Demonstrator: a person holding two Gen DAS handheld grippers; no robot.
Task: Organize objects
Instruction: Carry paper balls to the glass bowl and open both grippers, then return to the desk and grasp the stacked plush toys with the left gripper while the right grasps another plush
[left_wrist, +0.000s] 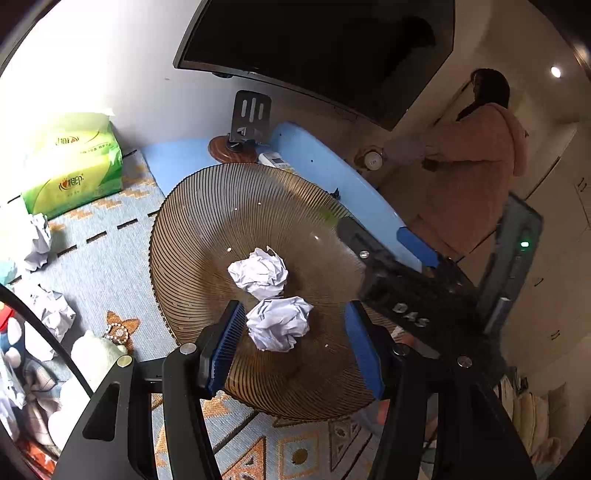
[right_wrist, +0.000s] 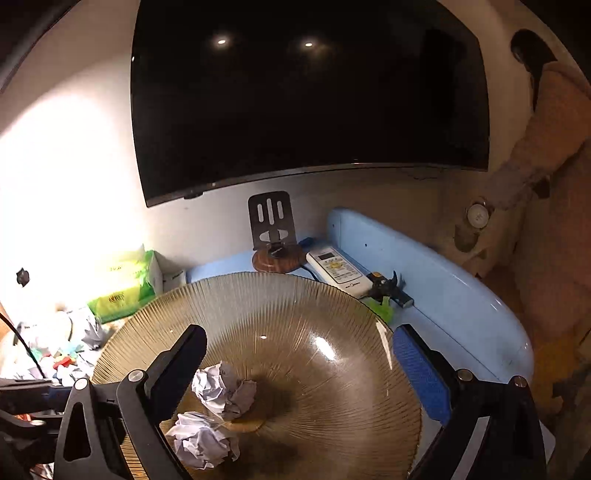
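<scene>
A ribbed amber glass bowl (left_wrist: 221, 206) (right_wrist: 295, 314) stands on the patterned mat and holds two crumpled white paper balls. The nearer ball (left_wrist: 279, 323) (right_wrist: 203, 439) lies in the bowl between the blue pads of my left gripper (left_wrist: 291, 343). It sits by the left pad, with a clear gap to the right pad. The second ball (left_wrist: 258, 273) (right_wrist: 225, 391) rests near the bowl's centre. My right gripper (right_wrist: 299, 358) hangs over the bowl with its jaws spread wide and nothing between them. In the left wrist view its black body (left_wrist: 388, 284) reaches in from the right.
More paper balls (left_wrist: 38, 240) (left_wrist: 55, 314) and a plush toy (left_wrist: 96, 354) lie on the mat at the left, beside a green tissue pack (left_wrist: 74, 162) (right_wrist: 125, 284). Behind the bowl are a phone stand (right_wrist: 273, 221), a remote (right_wrist: 338, 271) and a wall TV (right_wrist: 310, 99). A person in a pink robe (left_wrist: 472, 173) stands far right.
</scene>
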